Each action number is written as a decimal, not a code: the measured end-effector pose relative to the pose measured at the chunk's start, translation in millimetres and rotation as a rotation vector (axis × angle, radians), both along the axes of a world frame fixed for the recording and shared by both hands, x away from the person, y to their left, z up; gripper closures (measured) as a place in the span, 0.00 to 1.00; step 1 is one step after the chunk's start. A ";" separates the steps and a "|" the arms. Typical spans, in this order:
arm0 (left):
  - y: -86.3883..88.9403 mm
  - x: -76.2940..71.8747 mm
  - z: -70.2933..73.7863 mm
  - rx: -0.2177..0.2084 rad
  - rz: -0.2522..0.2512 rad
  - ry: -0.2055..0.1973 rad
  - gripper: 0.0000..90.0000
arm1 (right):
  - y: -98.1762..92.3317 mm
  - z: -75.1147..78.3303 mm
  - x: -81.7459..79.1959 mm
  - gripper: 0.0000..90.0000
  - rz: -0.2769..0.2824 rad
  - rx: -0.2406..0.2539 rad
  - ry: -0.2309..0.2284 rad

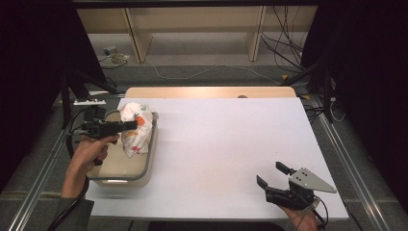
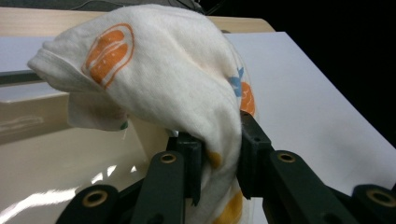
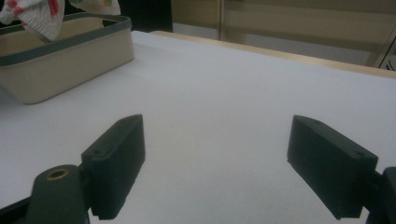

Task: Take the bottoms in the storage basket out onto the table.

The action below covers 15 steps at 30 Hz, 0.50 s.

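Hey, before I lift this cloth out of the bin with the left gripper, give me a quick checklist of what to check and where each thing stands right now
1. Left gripper shut on the printed cloth: ok, a fold is pinched between its jaws.
2. Cloth fully clear of the beige bin: not ok, it hangs over the bin's inside.
3. White table bare beside the bin for setting it down: ok.
4. Right gripper out of the way: ok, open, at the near right of the table.
5. Anything else in the bin: cannot tell.
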<state>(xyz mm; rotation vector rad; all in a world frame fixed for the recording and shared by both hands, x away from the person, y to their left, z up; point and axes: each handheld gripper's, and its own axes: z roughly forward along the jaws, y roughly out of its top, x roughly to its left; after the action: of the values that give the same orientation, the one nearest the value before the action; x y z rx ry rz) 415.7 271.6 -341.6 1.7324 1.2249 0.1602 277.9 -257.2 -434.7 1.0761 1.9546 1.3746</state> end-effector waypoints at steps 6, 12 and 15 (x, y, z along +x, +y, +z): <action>-8.1 -0.1 0.4 -0.029 -0.026 -0.005 0.82 | 0.0 -0.1 0.0 0.22 -0.001 0.001 -0.004; -17.0 -0.3 1.2 -0.046 -0.046 -0.007 0.82 | 0.2 0.0 -0.2 0.22 -0.001 0.002 -0.003; -21.0 -0.1 0.7 -0.045 -0.046 -0.009 0.82 | -0.1 -0.1 -0.1 0.22 0.000 0.001 -0.005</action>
<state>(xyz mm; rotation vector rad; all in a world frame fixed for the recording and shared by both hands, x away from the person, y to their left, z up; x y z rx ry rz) 415.6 250.6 -340.9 1.7175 1.1722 0.1115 277.8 -257.3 -434.8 1.0728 1.9503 1.3773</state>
